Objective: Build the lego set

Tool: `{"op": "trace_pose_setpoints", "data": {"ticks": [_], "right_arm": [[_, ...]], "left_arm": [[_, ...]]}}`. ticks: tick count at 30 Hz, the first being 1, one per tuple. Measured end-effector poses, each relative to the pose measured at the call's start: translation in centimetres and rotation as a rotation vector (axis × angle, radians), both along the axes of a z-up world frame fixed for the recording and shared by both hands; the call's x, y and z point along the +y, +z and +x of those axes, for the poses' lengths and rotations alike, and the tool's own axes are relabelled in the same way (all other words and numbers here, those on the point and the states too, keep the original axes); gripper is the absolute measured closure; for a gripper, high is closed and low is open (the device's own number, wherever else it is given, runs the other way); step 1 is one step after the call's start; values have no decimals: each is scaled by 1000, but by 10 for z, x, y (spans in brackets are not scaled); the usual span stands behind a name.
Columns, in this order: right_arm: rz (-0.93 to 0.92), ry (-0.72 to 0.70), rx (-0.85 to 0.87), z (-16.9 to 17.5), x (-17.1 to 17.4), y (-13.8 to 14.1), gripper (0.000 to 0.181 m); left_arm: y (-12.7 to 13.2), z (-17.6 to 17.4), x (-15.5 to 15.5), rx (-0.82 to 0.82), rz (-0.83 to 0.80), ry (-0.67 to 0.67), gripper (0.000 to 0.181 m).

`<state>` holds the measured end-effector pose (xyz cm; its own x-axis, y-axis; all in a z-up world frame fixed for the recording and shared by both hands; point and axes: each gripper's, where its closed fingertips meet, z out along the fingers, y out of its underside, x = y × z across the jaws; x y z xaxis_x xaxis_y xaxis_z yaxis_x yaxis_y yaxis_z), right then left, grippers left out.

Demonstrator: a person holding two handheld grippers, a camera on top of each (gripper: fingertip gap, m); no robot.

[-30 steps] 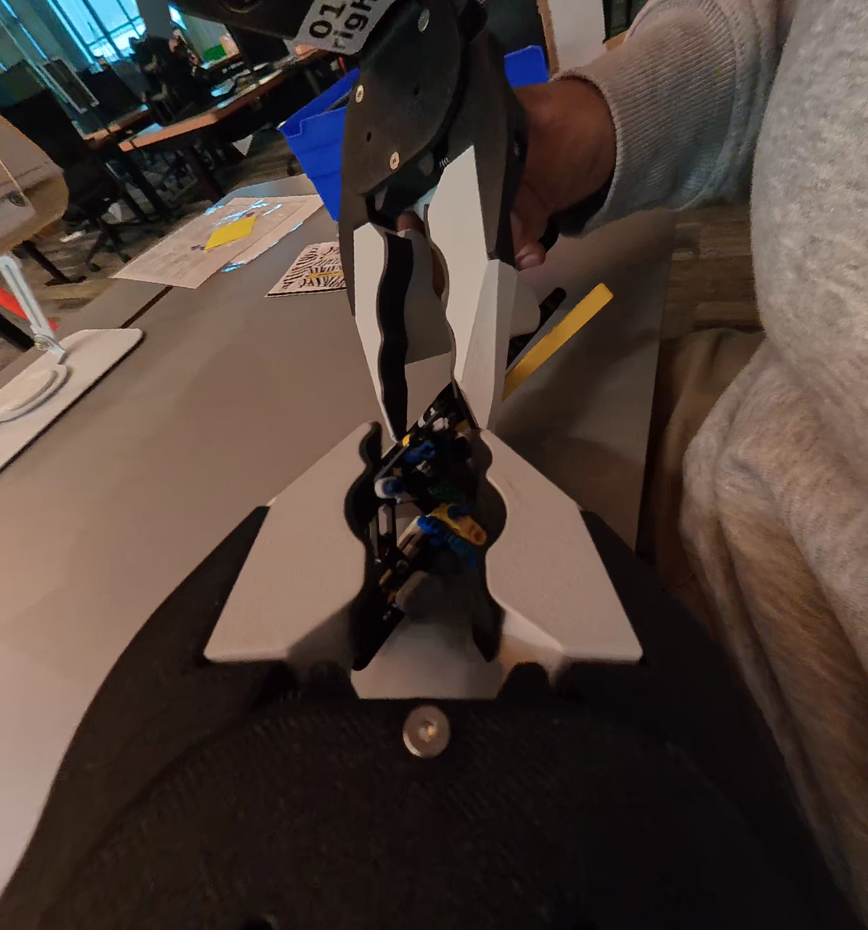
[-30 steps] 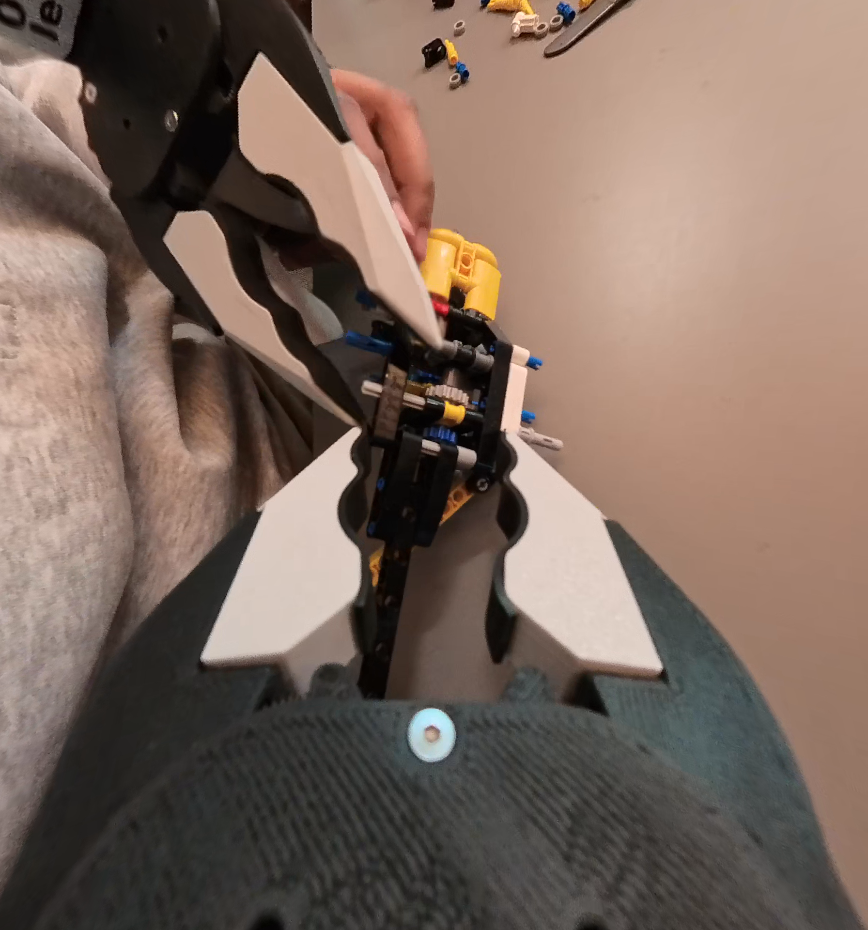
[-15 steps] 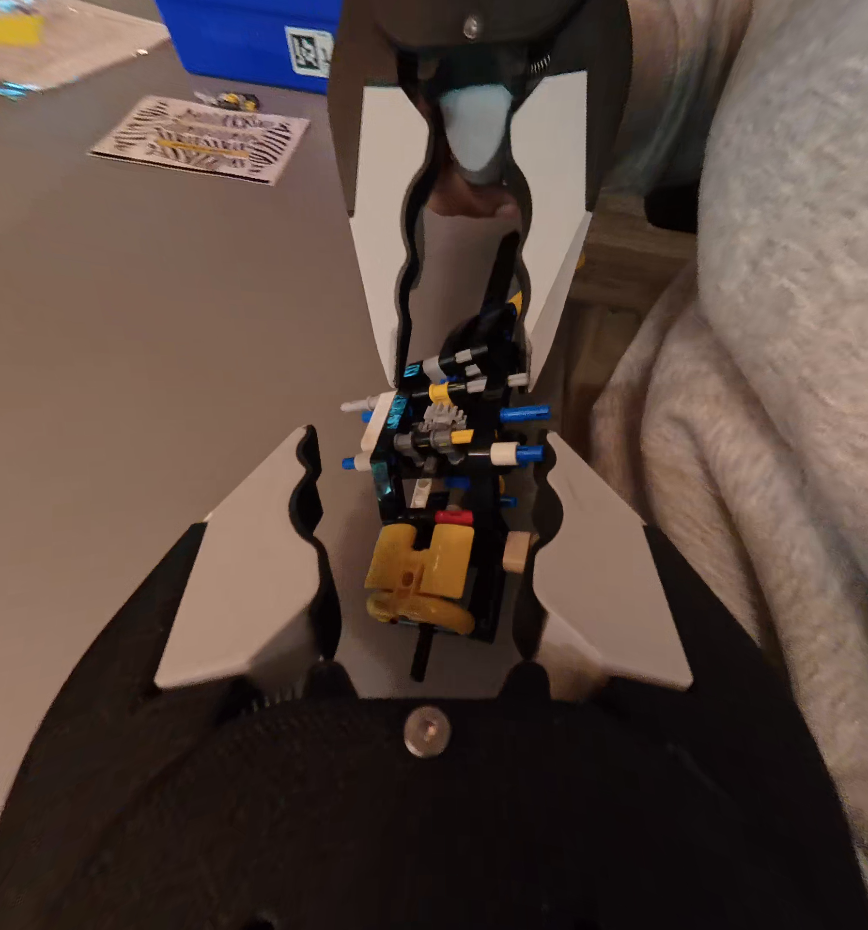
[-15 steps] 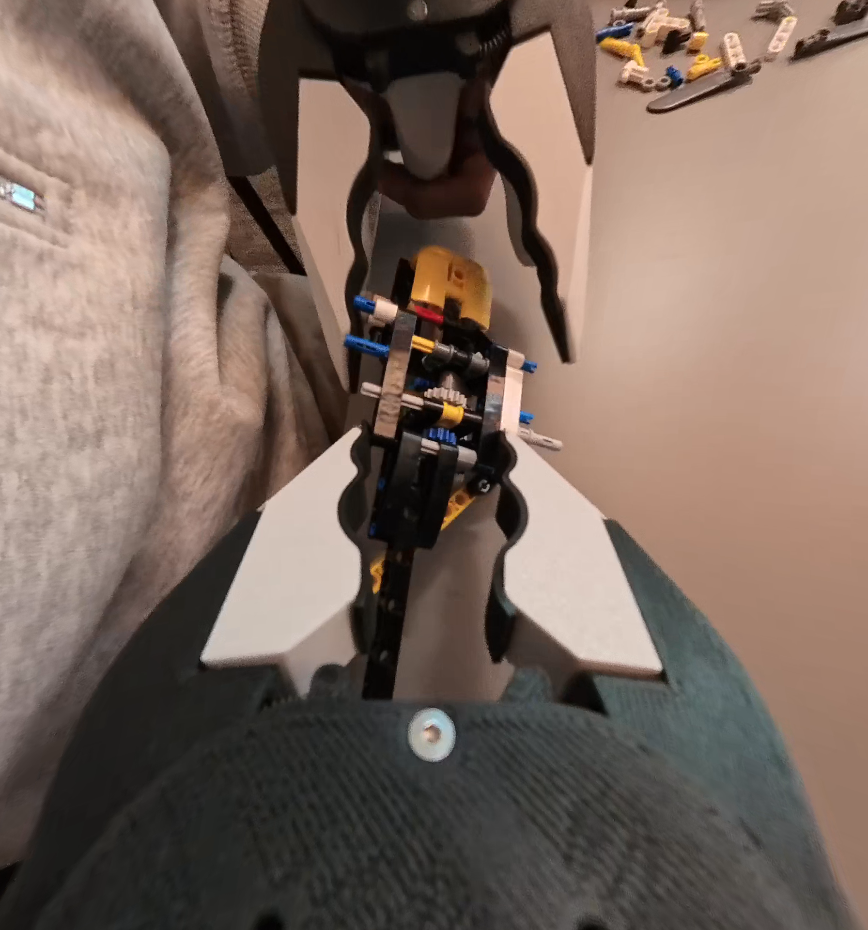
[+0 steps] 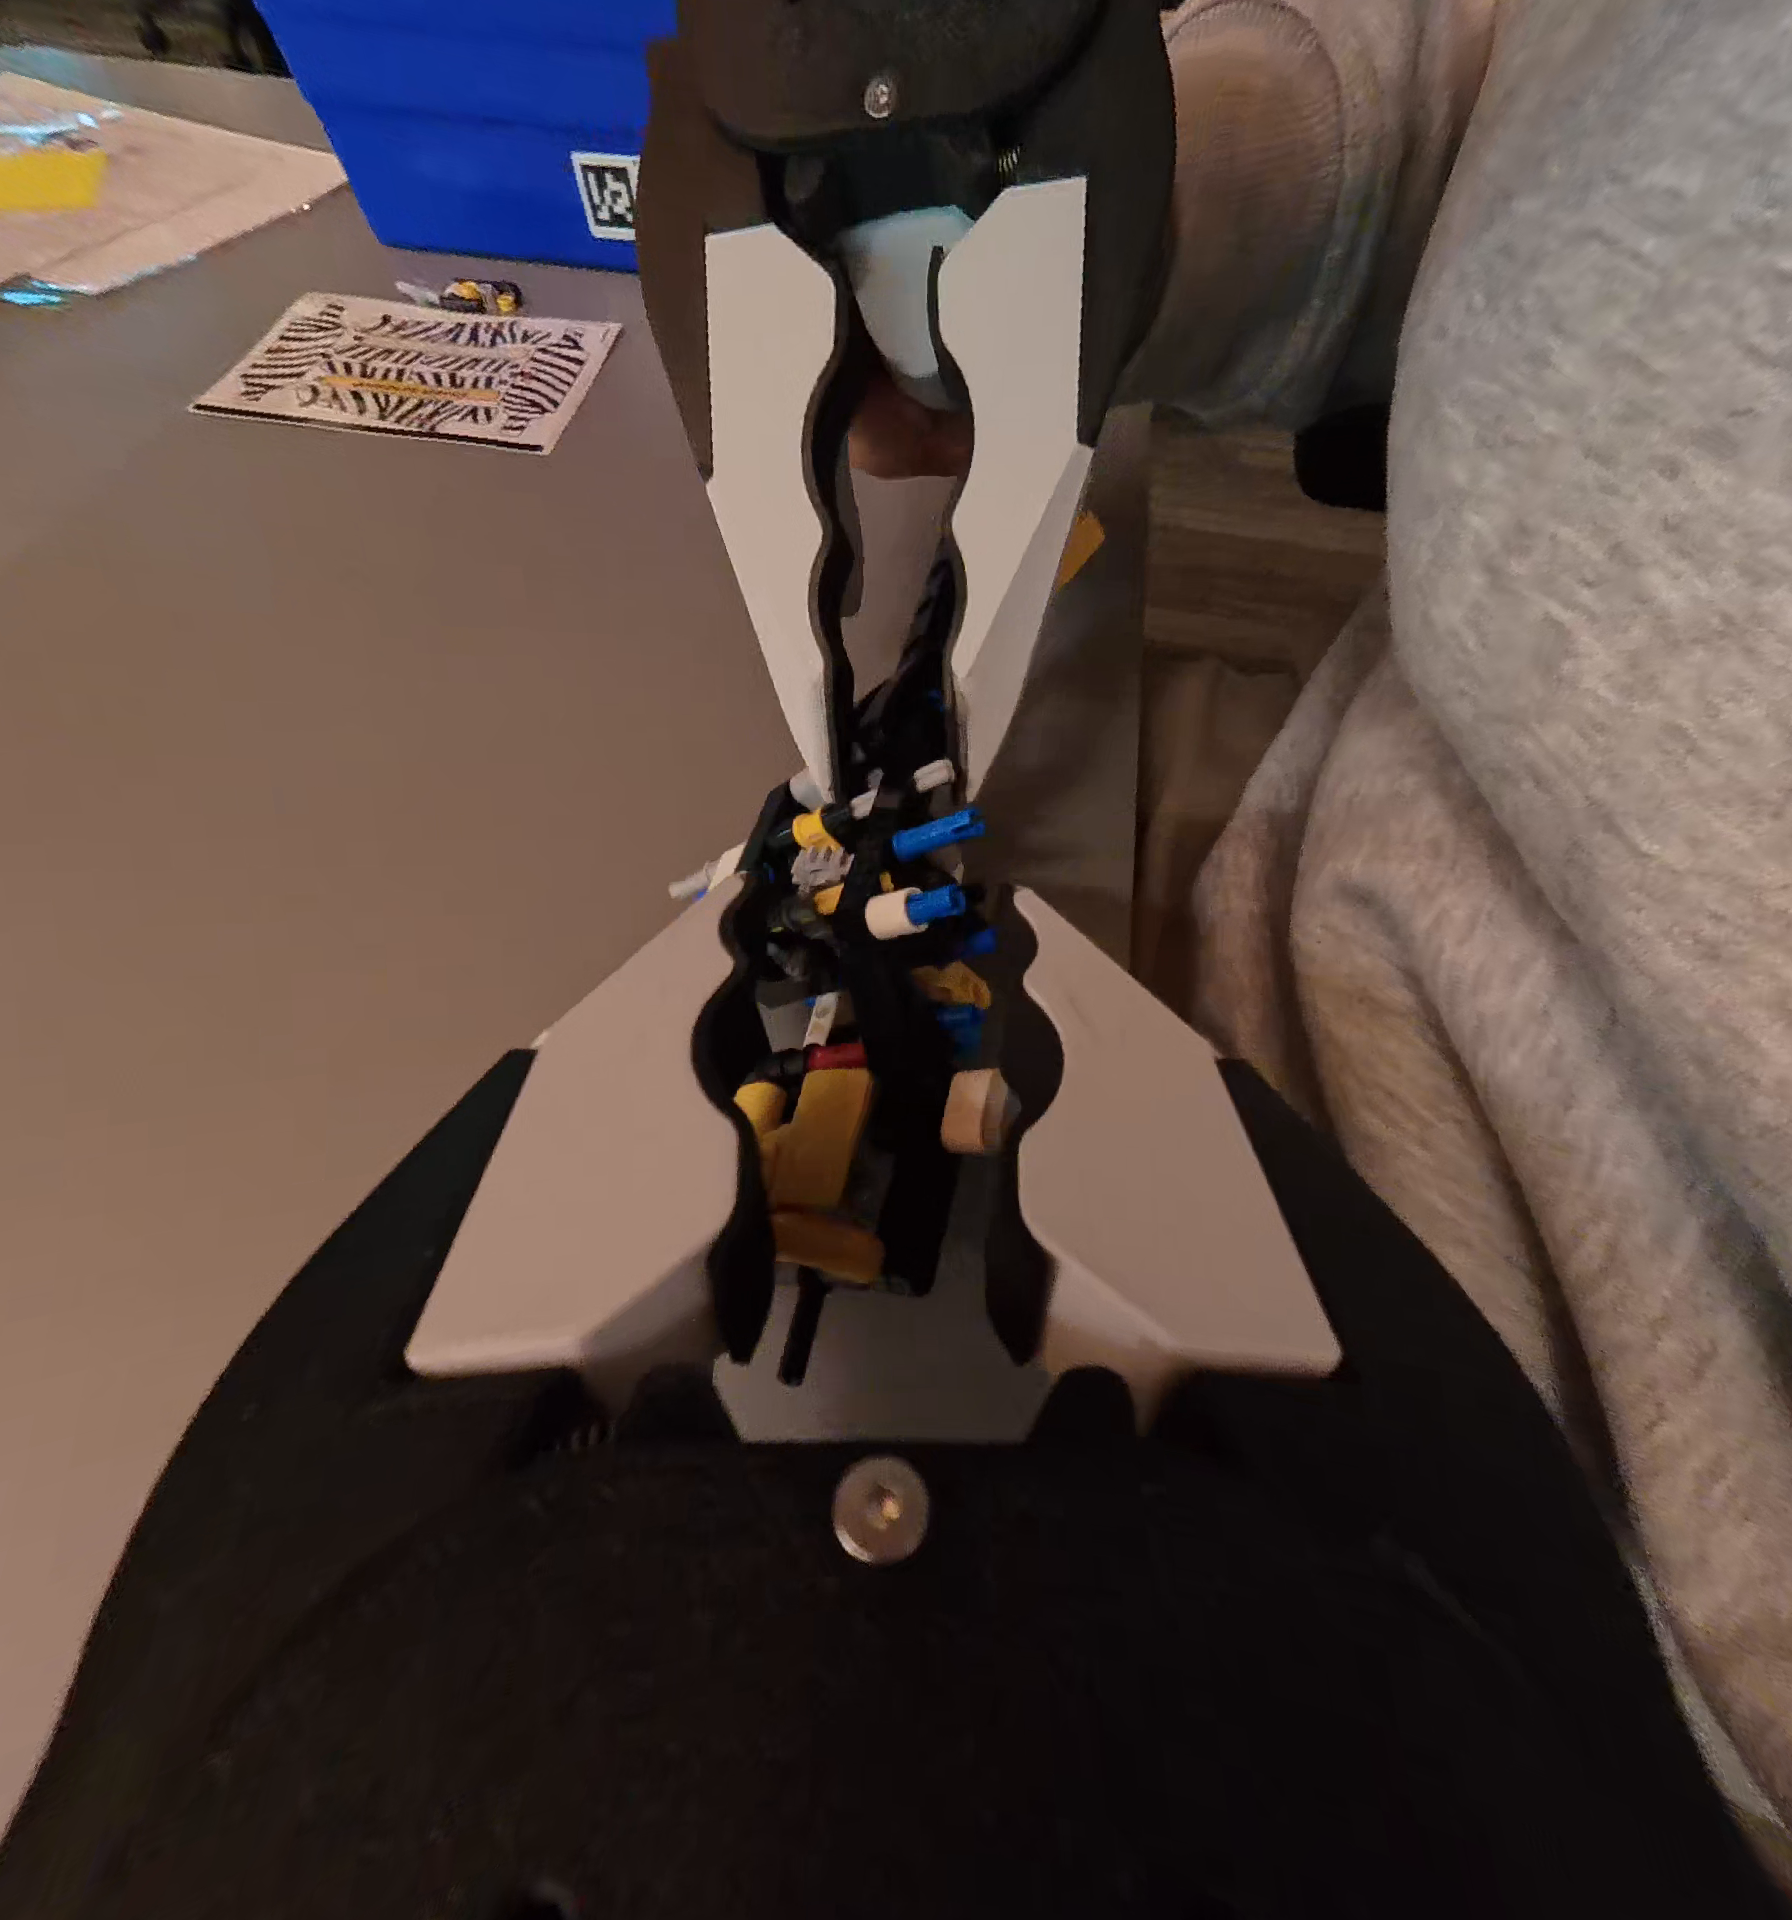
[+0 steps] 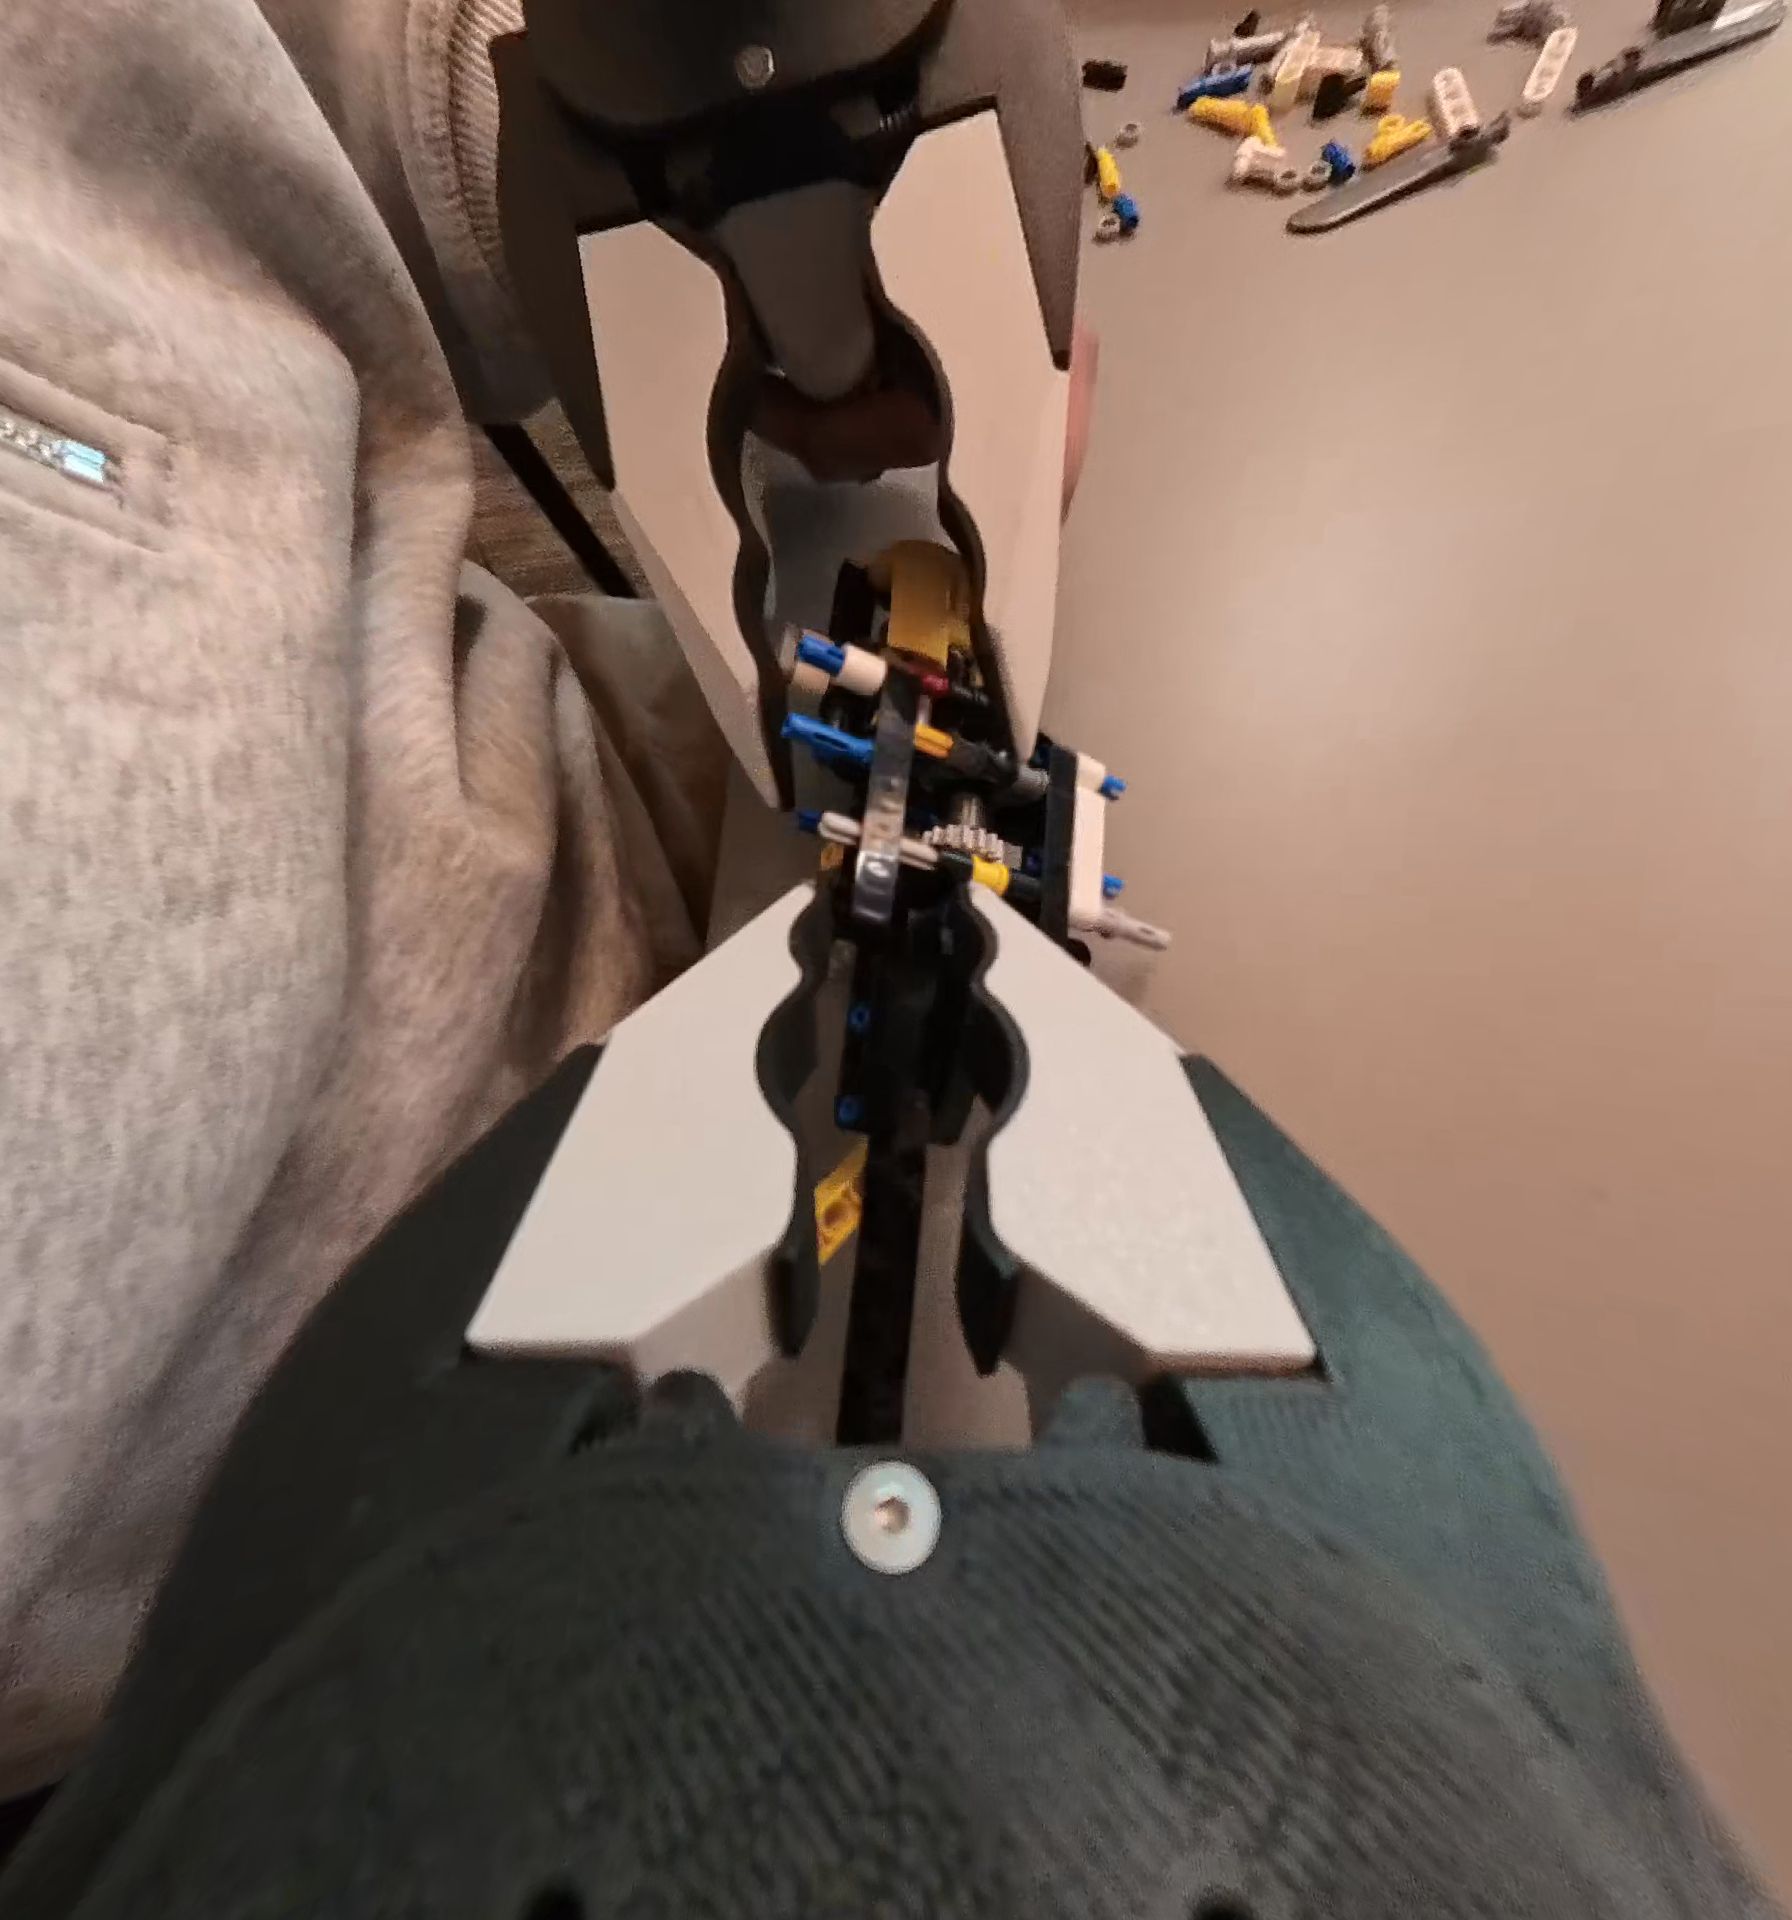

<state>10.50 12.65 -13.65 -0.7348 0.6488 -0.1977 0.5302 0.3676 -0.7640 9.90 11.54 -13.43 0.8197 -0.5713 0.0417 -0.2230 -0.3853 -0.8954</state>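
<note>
A partly built lego assembly (image 5: 819,1122) of black beams, blue pins, a grey gear and a yellow block hangs above the grey table (image 5: 248,831), held at both ends. My left gripper (image 5: 866,904) is shut on its yellow end. My right gripper (image 5: 897,769) comes in from the top and is shut on the far black end. In the right wrist view, my right gripper (image 6: 897,904) clamps the black beam of the assembly (image 6: 913,821). The left gripper (image 6: 902,769) closes around the yellow block from above.
A blue bin (image 5: 476,135), a striped sticker sheet (image 5: 404,374) and papers (image 5: 40,208) lie at the far side. Loose lego parts (image 6: 1339,114) and a long black piece (image 6: 1391,192) lie on the table. The person's grey sweater (image 5: 1598,727) is close by. The grippers are tip to tip, or close to it.
Both grippers' jaws have narrowed around the assembly. The left gripper, open around the yellow end half a second ago, is now shut on it. The assembly has turned edge-on.
</note>
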Motion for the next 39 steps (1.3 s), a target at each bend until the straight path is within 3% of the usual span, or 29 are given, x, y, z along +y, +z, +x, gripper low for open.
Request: {"op": "trace_pose_setpoints", "data": {"ticks": [2, 6, 12, 17, 20, 39], "right_arm": [[1, -17, 1, -2, 4, 1, 143], [60, -8, 171, -4, 9, 12, 143], [304, 7, 397, 0, 9, 13, 169], [349, -26, 377, -2, 15, 5, 160], [334, -33, 358, -2, 15, 5, 167], [315, -50, 315, -5, 15, 3, 170]], "left_arm": [[-1, -2, 1, 10, 8, 12, 144], [-2, -3, 2, 26, 23, 37, 147], [3, -2, 5, 21, 52, 64, 150], [6, -2, 7, 33, 76, 76, 154], [5, -1, 7, 33, 71, 73, 158], [3, 0, 13, -4, 83, 100, 159]]}}
